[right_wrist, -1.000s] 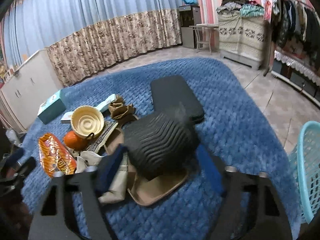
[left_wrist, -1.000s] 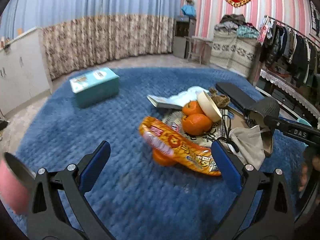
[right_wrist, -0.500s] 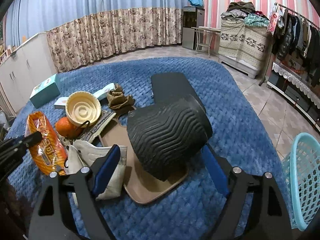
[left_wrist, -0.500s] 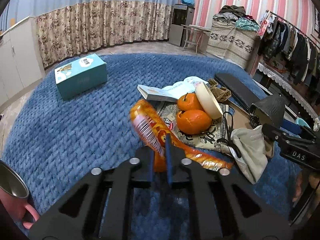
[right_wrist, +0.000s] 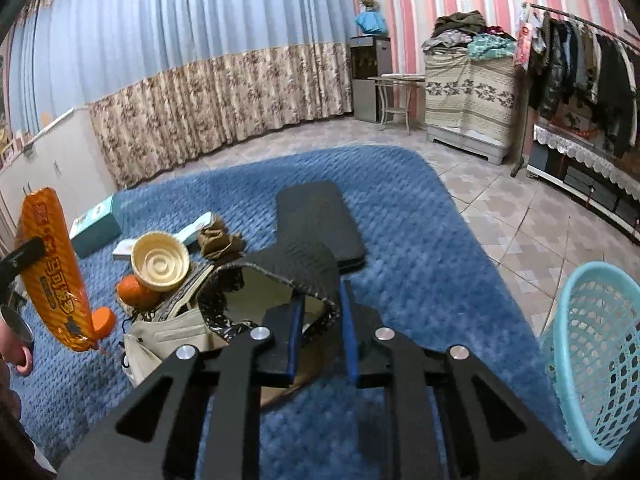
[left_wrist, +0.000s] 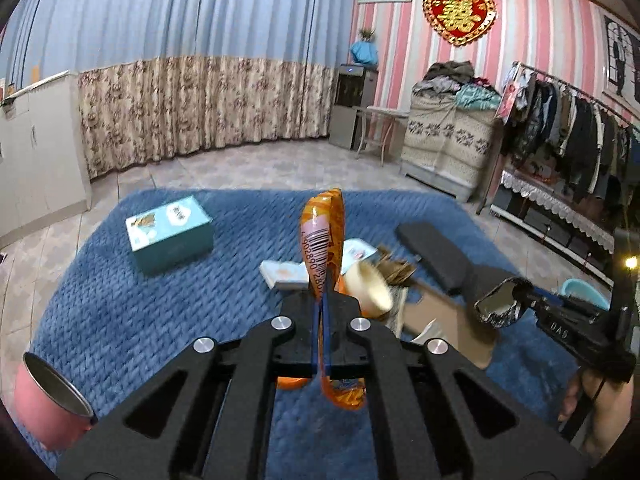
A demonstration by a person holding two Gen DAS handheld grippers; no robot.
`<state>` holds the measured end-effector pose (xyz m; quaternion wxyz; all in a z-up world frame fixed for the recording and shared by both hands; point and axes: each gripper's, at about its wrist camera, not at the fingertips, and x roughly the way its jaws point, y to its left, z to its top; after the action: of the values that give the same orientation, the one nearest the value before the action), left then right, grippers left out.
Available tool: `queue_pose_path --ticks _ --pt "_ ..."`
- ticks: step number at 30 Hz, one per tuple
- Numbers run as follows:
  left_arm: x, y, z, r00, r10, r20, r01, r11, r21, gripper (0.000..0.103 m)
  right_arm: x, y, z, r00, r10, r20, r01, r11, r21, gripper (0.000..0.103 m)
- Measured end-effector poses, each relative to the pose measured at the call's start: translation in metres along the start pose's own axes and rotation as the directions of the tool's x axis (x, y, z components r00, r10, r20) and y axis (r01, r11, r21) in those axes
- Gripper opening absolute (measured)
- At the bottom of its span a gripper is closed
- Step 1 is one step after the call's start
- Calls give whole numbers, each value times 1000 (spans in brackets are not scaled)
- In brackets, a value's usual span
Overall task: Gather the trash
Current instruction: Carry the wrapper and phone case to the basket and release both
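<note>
while left gripper [left_wrist: 322, 300] pinches upright orange wrapper [left_wrist: 324, 236] and right gripper [right_wrist: 320, 312] clamps black bag [right_wrist: 288, 268], blue basket [right_wrist: 592, 364] lies nearer the right.

You have blue curtains [left_wrist: 180, 16] with a floral lower band across the upper left of the frame, and pink striped wallpaper [left_wrist: 540, 40] with a red heart ornament [left_wrist: 460, 14] at upper right. A blue rug [right_wrist: 400, 208] covers the tiled floor [right_wrist: 560, 216]; a clothes rack [left_wrist: 572, 128] stands at right.

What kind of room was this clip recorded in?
Probably a lived-in home room, a living room or bedroom: a blue rug on tiled floor, full-length curtains, and a clothes rack hung with coats.
</note>
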<state>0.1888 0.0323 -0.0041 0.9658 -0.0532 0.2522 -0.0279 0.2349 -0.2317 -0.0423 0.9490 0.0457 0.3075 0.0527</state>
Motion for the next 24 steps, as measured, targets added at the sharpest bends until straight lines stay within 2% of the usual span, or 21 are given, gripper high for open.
queue_pose_path --ticks 7,11,18,24 --pt "-15 -35 23 996 -71 62 71 997 18 0 -37 -35 6 994 -64 84 59 997 58 14" --pt "-18 -66 36 987 -137 87 133 990 50 0 -64 -62 9 983 -135 126 123 988 96 14" --pt "-13 -139 40 963 -253 88 241 962 129 0 -126 -139 -3 941 -290 173 252 944 213 14" --pt "5 -198 30 936 -350 38 341 927 155 0 -162 -194 -15 904 -388 179 329 899 288 14"
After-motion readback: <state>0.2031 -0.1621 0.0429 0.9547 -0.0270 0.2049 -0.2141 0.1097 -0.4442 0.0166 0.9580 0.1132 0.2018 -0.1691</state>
